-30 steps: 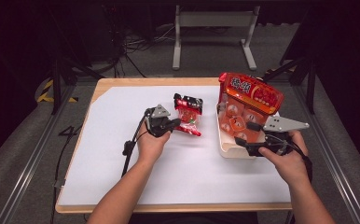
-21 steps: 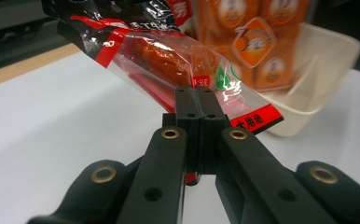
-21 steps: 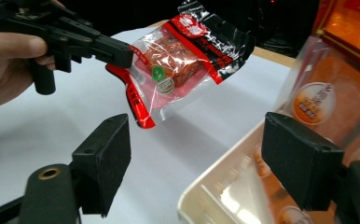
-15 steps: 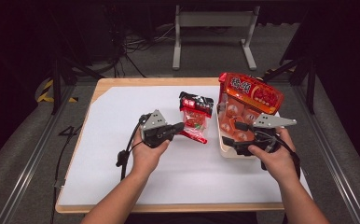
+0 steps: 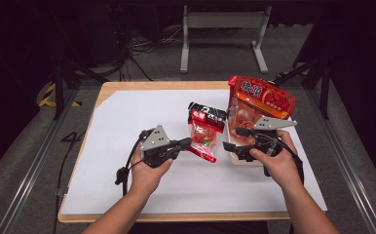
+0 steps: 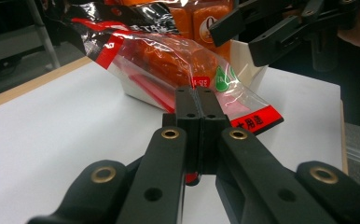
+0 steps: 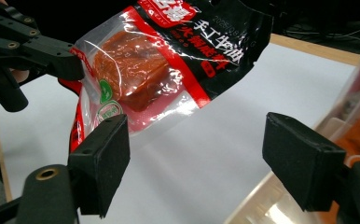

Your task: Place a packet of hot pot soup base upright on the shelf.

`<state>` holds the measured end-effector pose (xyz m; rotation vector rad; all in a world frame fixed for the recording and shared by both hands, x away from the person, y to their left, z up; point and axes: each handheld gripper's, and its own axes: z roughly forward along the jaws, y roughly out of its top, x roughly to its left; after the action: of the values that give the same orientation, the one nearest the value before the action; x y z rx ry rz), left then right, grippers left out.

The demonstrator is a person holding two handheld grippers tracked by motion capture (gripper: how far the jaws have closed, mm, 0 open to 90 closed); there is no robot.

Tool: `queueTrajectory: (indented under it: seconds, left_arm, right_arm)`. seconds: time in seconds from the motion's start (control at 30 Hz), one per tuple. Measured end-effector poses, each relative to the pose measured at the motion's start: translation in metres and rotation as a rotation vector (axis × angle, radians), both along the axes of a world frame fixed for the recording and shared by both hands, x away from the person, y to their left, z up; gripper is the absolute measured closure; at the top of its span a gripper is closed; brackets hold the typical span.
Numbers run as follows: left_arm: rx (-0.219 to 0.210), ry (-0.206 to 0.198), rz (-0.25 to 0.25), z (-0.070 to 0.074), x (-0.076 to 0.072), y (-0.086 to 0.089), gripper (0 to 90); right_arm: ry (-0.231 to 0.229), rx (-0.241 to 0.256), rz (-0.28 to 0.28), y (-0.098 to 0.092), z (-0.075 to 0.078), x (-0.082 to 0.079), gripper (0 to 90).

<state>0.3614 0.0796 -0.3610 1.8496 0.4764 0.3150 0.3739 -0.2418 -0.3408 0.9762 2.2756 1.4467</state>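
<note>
A clear snack packet with a black and red top and an orange-red block inside hangs tilted above the white sheet. My left gripper is shut on its lower left edge; in the left gripper view the jaws pinch the clear film of the packet. My right gripper stands open just right of the packet, not touching it. From the right gripper view the packet hangs beyond the wide-apart jaws of the right gripper, with the left gripper at upper left.
A white box with orange snack packs stands at the right of the table, a large red-orange bag leaning on its top. The white sheet covers most of the wooden table. Black frame rails run along both sides.
The left gripper has carried the packet toward the near side and slightly right. The right gripper has moved left from the box toward the packet, still open.
</note>
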Motion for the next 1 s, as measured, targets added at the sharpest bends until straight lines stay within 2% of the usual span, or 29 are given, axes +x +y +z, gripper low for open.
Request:
queueTrajectory:
  seconds: [0.13, 0.23, 0.27, 0.33, 0.67, 0.77, 0.83, 0.9, 1.0]
  left_arm:
    - [-0.006, -0.024, -0.023, 0.000, -0.005, 0.001, 90.0]
    - [-0.011, -0.023, -0.038, 0.000, -0.008, 0.001, 90.0]
    - [-0.019, -0.035, -0.050, 0.000, -0.009, 0.001, 90.0]
    - [-0.024, -0.051, -0.068, 0.001, -0.012, 0.000, 90.0]
    - [-0.022, -0.083, -0.115, -0.001, -0.017, -0.005, 90.0]
    - [-0.022, -0.089, -0.140, -0.002, -0.017, -0.007, 90.0]
    - [-0.007, -0.103, -0.161, -0.003, -0.017, -0.009, 90.0]
    - [0.011, -0.116, -0.176, -0.004, -0.019, -0.012, 90.0]
    - [0.028, -0.119, -0.191, -0.006, -0.019, -0.014, 90.0]
  right_arm:
    - [0.026, 0.030, 0.030, 0.004, -0.002, 0.001, 23.2]
    - [0.038, 0.048, 0.046, 0.005, -0.002, 0.001, 23.2]
    - [0.051, 0.079, 0.088, 0.006, -0.002, 0.001, 22.6]
    - [0.057, 0.091, 0.111, 0.007, -0.002, 0.000, 22.1]
    - [0.081, 0.117, 0.175, 0.012, -0.003, 0.001, 20.0]
    - [0.068, 0.114, 0.180, 0.013, -0.003, 0.001, 19.7]
    - [0.059, 0.110, 0.176, 0.013, -0.003, 0.001, 20.0]
    - [0.064, 0.115, 0.176, 0.014, -0.003, 0.001, 21.3]
    - [0.061, 0.101, 0.169, 0.013, -0.003, 0.000, 28.2]
